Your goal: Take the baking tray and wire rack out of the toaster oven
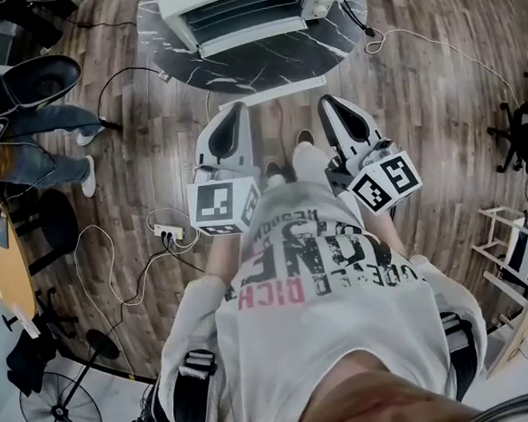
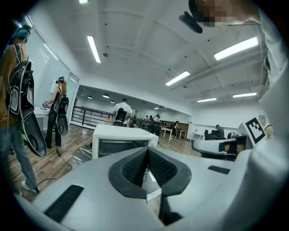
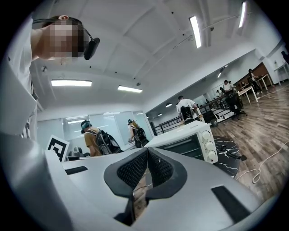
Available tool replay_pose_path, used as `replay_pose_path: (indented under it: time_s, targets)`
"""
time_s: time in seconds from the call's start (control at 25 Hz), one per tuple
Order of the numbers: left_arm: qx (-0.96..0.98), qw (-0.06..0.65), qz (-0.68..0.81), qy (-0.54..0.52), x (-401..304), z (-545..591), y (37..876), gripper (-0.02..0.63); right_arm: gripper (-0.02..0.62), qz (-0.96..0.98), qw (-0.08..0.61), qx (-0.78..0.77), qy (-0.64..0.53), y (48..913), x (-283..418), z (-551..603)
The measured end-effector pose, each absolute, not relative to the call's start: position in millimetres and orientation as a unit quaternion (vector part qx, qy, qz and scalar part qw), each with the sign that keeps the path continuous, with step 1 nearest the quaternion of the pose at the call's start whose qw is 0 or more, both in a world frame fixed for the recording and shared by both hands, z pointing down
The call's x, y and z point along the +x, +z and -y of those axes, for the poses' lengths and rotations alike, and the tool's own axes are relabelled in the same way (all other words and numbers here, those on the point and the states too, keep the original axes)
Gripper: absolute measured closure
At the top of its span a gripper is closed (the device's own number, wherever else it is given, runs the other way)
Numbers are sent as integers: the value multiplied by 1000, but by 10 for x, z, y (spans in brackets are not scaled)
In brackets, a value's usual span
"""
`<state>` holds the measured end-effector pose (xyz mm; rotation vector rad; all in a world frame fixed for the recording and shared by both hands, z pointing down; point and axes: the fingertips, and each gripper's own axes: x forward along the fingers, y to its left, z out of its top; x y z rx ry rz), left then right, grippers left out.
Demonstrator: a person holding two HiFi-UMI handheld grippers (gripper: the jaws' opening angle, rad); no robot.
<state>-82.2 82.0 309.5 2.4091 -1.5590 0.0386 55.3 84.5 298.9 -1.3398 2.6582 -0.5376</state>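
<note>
A white toaster oven [image 1: 253, 11] stands on a round black marble table [image 1: 165, 49] at the top of the head view, its glass door closed and its knobs on the right. The same oven [image 2: 119, 142] shows ahead in the left gripper view, and again [image 3: 189, 142] in the right gripper view. My left gripper [image 1: 238, 107] and right gripper [image 1: 326, 100] are held side by side short of the table, both pointing at the oven. Both are shut with nothing between the pads. The tray and rack are not visible.
Cables [image 1: 156, 232] and a power strip lie on the wooden floor to the left. Another person's legs [image 1: 50, 149] stand at the left. A fan [image 1: 61, 413] sits at the lower left, a white rack [image 1: 512, 241] at the right. Several people stand in the background.
</note>
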Motion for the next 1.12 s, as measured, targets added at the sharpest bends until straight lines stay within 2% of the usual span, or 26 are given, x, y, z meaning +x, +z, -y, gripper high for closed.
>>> replay_pose_path:
  time_s: [0.76,1.12]
  targets:
    - [789,143,597,-20,-617,584,3112,603,594,-896,47,-387,-213,3190,864,876]
    - [758,165,631,-4,-555,795,3332,603,594,-902,47,-358,-237,3354,1013,1210]
